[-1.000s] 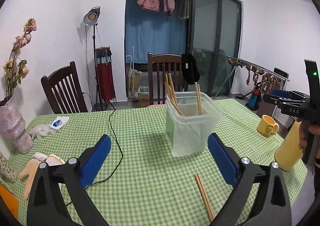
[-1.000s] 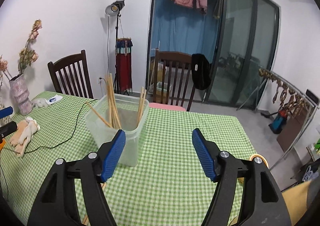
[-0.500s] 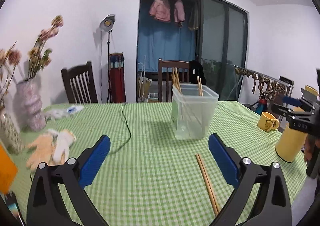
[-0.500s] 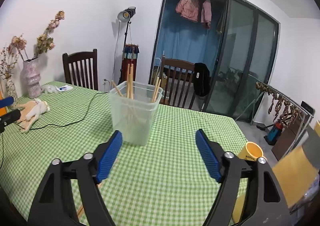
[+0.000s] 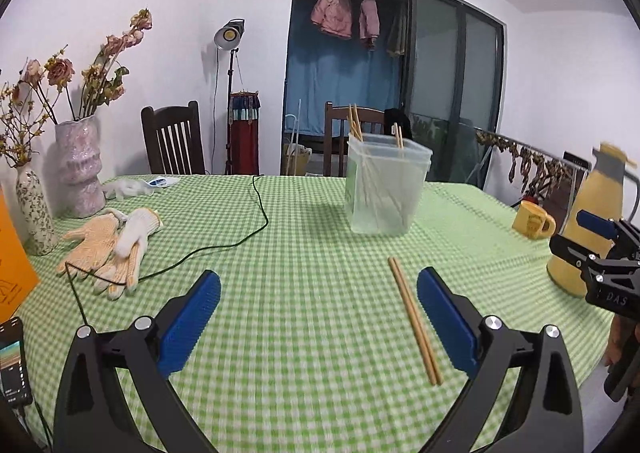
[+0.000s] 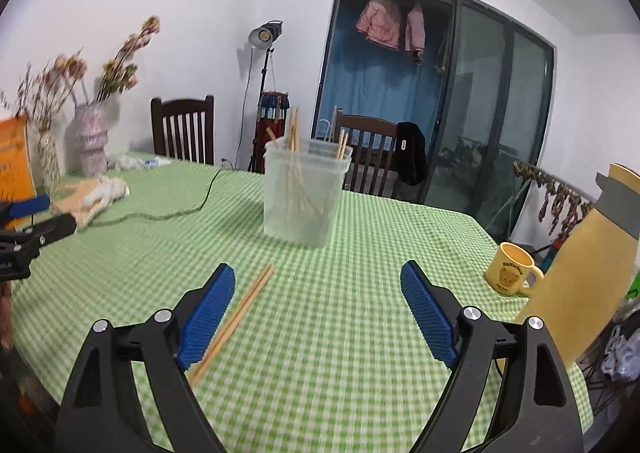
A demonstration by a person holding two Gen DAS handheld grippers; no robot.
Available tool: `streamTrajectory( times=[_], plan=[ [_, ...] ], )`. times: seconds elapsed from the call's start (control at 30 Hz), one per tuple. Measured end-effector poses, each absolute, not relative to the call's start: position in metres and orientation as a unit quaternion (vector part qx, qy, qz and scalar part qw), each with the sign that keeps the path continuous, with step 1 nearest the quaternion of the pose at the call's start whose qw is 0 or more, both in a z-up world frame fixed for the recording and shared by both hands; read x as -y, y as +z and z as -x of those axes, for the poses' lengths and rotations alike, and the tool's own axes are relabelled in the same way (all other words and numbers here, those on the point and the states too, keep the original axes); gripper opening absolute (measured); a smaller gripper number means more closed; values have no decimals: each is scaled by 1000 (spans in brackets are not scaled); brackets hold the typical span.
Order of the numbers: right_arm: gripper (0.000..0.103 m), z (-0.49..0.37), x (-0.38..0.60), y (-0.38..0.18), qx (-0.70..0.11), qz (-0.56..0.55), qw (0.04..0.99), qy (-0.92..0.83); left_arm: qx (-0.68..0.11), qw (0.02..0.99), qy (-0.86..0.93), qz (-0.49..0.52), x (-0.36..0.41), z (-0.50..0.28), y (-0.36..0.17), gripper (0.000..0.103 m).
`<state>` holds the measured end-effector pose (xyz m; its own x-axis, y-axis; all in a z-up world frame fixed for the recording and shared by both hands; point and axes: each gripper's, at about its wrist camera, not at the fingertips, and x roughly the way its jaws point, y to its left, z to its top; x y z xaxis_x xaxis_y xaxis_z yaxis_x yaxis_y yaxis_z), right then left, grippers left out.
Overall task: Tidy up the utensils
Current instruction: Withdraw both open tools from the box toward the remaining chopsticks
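A clear plastic container stands on the green checked table and holds several wooden chopsticks upright; it also shows in the right wrist view. A pair of chopsticks lies flat on the cloth in front of it, just left of my left gripper's right finger; in the right wrist view the pair runs beside the left finger. My left gripper is open and empty. My right gripper is open and empty above the cloth.
Work gloves and a black cable lie at the left. Two vases with dried flowers stand far left. A yellow mug and a yellow thermos stand at the right. A phone lies at the near left edge.
Both grippers have pulled back from the container and sunk lower toward the near table edge. The loose chopstick pair now lies between them, in fuller view. Both stay open.
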<state>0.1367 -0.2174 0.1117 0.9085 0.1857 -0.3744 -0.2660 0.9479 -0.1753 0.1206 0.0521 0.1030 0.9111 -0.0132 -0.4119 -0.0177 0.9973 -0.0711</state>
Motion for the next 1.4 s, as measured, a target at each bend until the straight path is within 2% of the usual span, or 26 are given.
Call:
streamTrajectory(
  times=[0.5, 0.77, 1.4],
  plan=[
    [82, -100, 216, 58, -198, 94, 968, 119, -259, 965, -34, 30, -32, -99, 43, 95],
    [82, -93, 215, 27, -242, 98, 958, 118, -284, 958, -27, 34, -33, -86, 22, 95],
    [82, -93, 209, 24, -249, 88, 956, 124, -310, 950, -15, 17, -31, -95, 10, 95]
  ],
)
